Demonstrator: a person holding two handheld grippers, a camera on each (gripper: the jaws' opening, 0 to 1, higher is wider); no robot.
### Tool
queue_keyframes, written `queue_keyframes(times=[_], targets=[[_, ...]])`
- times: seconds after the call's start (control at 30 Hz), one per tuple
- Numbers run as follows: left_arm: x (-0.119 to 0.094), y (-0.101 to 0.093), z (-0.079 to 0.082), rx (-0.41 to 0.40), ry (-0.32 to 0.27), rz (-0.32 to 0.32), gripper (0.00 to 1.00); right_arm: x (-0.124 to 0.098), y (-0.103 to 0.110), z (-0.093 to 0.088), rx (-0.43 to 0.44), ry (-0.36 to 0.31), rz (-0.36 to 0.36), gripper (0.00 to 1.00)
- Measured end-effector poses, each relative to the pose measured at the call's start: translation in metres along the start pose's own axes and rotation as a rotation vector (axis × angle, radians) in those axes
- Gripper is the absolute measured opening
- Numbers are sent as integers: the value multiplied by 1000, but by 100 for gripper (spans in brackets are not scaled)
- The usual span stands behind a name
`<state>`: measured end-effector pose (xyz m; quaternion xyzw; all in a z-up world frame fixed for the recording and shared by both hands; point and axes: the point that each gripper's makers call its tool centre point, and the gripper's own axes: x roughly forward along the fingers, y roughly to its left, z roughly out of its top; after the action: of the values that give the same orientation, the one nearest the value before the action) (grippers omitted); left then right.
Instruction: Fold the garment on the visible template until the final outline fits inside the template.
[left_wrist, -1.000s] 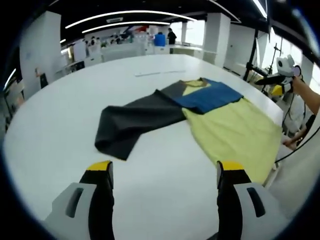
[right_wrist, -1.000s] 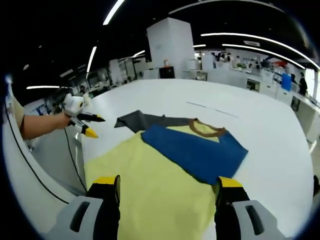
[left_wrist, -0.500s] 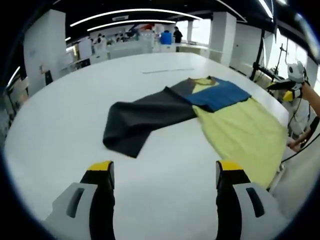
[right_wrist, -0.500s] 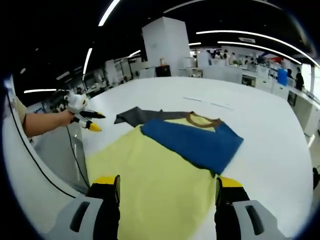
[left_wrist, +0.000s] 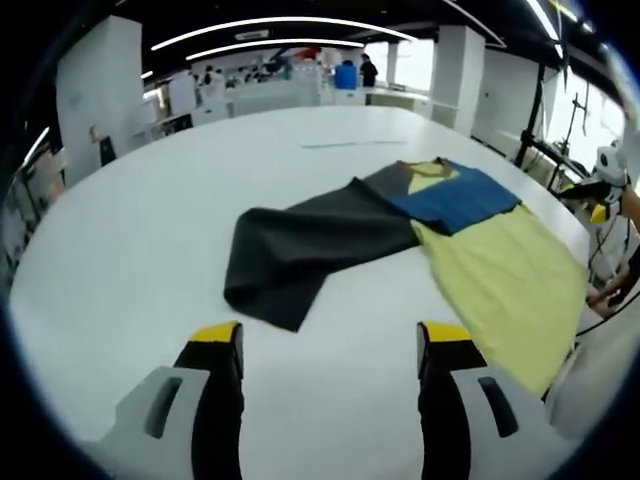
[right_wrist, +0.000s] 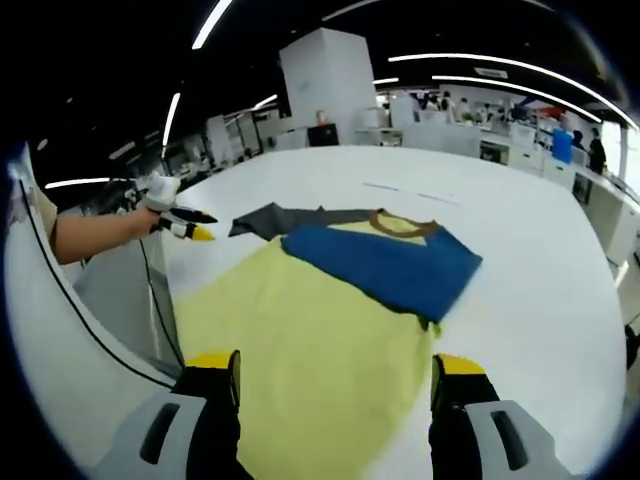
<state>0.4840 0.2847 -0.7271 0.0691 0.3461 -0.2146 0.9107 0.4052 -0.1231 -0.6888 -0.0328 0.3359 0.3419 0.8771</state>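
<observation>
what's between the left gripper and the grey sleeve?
Nothing: in the left gripper view, bare white table separates the open left gripper from the grey sleeve.

a large white table (left_wrist: 150, 220) spreads under bright strip lights (left_wrist: 250, 24). behind it stand white square columns (right_wrist: 325, 85), a blue barrel (left_wrist: 346, 76) on a far counter, and distant people (right_wrist: 597, 155) among white benches.
</observation>
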Motion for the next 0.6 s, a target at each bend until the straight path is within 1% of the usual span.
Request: queue_keyframes(times=[0.17,0.27,0.43,0.47,0.53,0.6], targets=[[3,8,0,-18,7,16,54,-2,-1,-4,8,2,-7,76],[3,14,3,-68,-17,24,52,-5,-2,-5,10,2,-12,76],[3,32,4,-97,-17,73,44,-7,-3,-5,11,-1,-17,76],[3,35,4,-117,-22,83,44,-7,-3,-6,10,5,-16,76],[4,37,4,-133,-26,80,42,-7,-2,-7,8,8,-15,76],[5,38,3,-134,-21,83,40,-8,0,-8,9,12,-12,76]])
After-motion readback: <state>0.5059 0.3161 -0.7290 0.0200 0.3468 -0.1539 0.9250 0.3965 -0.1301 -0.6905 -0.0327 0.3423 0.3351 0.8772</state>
